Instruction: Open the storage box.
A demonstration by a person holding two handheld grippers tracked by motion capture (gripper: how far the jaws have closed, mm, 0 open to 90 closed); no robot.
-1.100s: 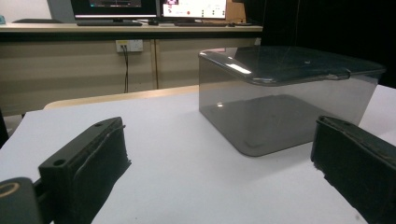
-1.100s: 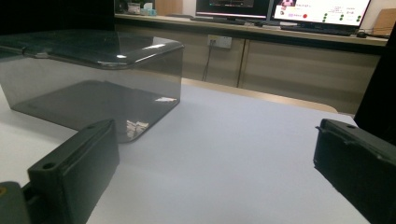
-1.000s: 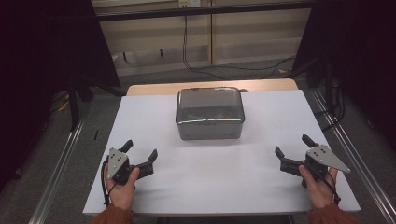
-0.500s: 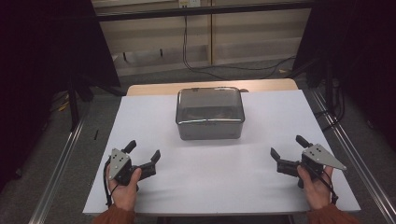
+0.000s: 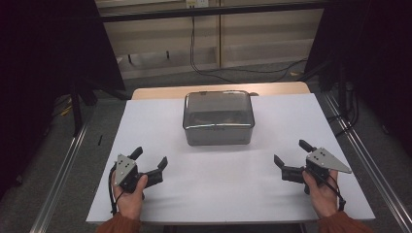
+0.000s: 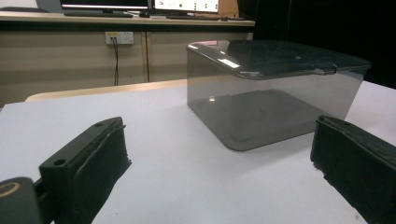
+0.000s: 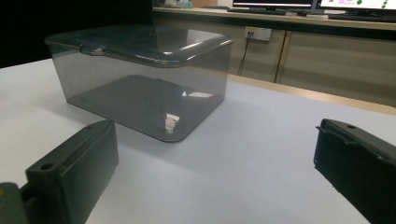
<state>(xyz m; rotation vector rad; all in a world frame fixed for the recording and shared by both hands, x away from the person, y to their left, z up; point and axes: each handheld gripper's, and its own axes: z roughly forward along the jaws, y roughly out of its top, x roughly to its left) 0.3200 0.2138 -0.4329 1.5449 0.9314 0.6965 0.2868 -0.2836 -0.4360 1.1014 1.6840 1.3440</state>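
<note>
Two sets of jaws: both stood spread wide with nothing between them.
Left gripper: held low over the near left part of the table, its black jaws pointed toward the box; in the left gripper view, bare white surface lay between the jaws.
Right gripper: held low near the table's right edge, its jaws angled inward toward the box; its grey three-cornered plate sat on top.
Hands: the left hand and right hand came in from the near edge, with rust-coloured sleeves.
Box: a smoky, see-through plastic container with rounded corners and a lid on top, resting at the middle of the table toward the far side, well apart from both grippers.
Open room: a broad stretch of bare tabletop lay between each gripper and the box, and on both sides of the box.
Table: a smooth, matte white sheet with straight edges; a strip of pale wood showed beyond its far edge.
</note>
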